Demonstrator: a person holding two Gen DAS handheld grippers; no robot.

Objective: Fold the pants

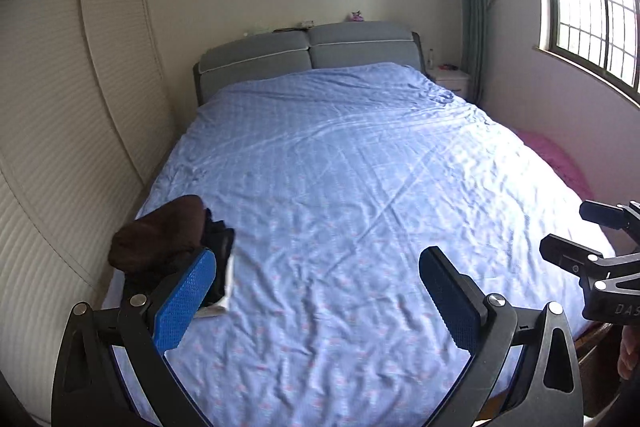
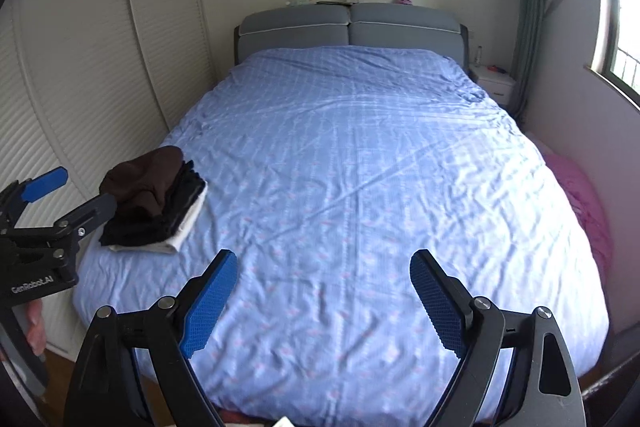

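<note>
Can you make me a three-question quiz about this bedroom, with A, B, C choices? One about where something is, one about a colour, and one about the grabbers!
1. Where is the pile of folded clothes?
A. by the headboard
B. near the bed's left edge
C. on the floor

2. What colour is the bedspread?
A. light blue
B. green
C. red

3. How are the left gripper and right gripper?
A. both shut
B. both open and empty
C. each holding pants

Answers: B, the pile lies beside the wardrobe-side edge; A, the cover is pale blue; B, the fingers stand apart with only bedspread between them.
</note>
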